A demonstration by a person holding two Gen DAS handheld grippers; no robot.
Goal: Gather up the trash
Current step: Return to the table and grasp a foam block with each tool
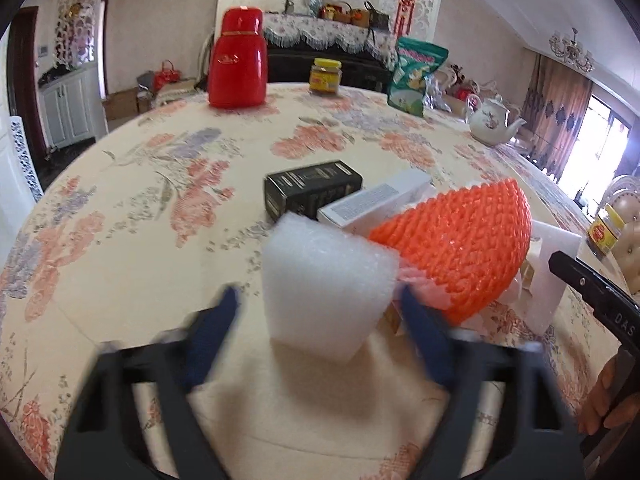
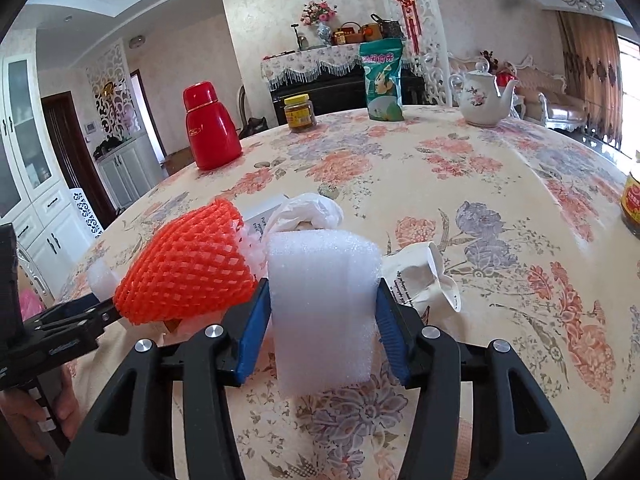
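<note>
In the left wrist view my left gripper [image 1: 318,296] is blurred and straddles a white bubble-foam roll [image 1: 328,292] lying on the floral tablecloth. Its left pad stands a little apart from the roll, and its right pad is at the roll's edge. An orange foam net [image 1: 460,248] lies just right of it. My right gripper [image 2: 323,284] is shut on a white foam block [image 2: 324,300], with both blue pads pressed against its sides. The orange foam net [image 2: 188,268] is to its left. A crumpled plastic bag [image 2: 308,208] and crumpled white paper [image 2: 424,276] lie behind.
A black box [image 1: 312,190] and a white box [image 1: 376,200] lie behind the roll. At the table's far side stand a red thermos [image 1: 238,60], a jar [image 1: 326,76], a green bag [image 1: 416,76] and a teapot [image 1: 492,120]. Another jar [image 2: 632,204] sits at the right edge.
</note>
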